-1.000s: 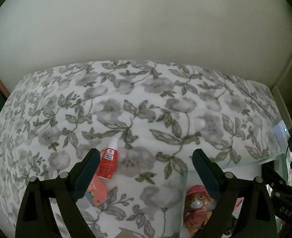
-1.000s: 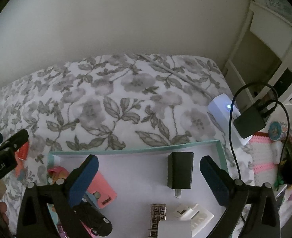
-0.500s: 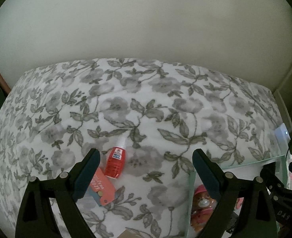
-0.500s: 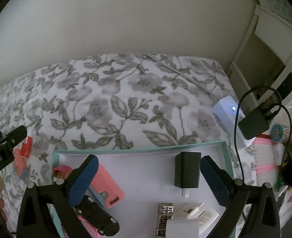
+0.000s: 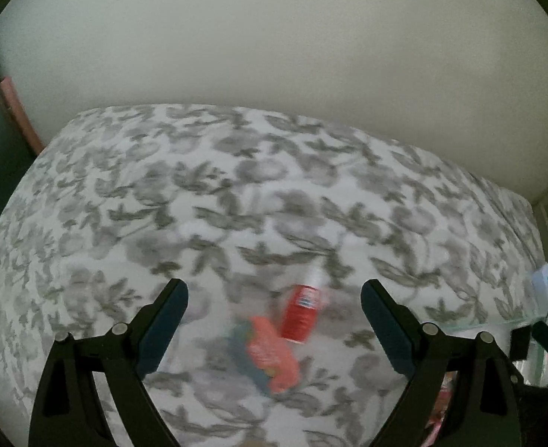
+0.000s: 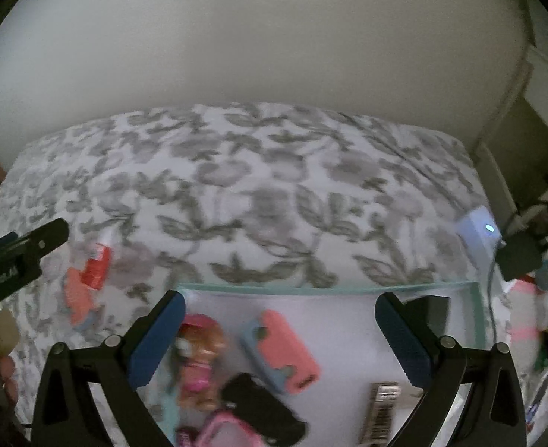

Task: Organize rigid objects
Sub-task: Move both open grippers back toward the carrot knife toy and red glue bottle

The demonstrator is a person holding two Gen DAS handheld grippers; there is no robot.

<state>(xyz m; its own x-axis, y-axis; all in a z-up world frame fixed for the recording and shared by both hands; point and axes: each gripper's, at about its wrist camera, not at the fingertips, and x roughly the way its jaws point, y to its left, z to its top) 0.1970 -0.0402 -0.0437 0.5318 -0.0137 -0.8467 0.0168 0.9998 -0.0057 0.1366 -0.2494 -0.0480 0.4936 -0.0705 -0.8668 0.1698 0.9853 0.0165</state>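
Observation:
A small red bottle with a white cap (image 5: 304, 311) lies on the floral bedspread (image 5: 236, 201), next to a coral and blue flat item (image 5: 272, 357). My left gripper (image 5: 274, 320) is open and empty, and both lie between its fingers. My right gripper (image 6: 279, 335) is open and empty above a teal-rimmed white tray (image 6: 330, 288). The tray holds a doll figure (image 6: 199, 357), a coral and blue case (image 6: 281, 350), a black object (image 6: 263, 409) and a black charger (image 6: 432, 311). The red bottle (image 6: 97, 264) shows left of the tray in the right wrist view.
A white device with a blue light (image 6: 479, 238) and a black plug with cable (image 6: 520, 253) sit at the bed's right edge. White shelving (image 6: 535, 141) stands at right. A pale wall is behind the bed. The left gripper's finger (image 6: 24, 246) shows at far left.
Both views have swung left and are blurred by motion. The red bottle and coral item now sit between the left fingers. The tray contents have shifted right in the right wrist view.

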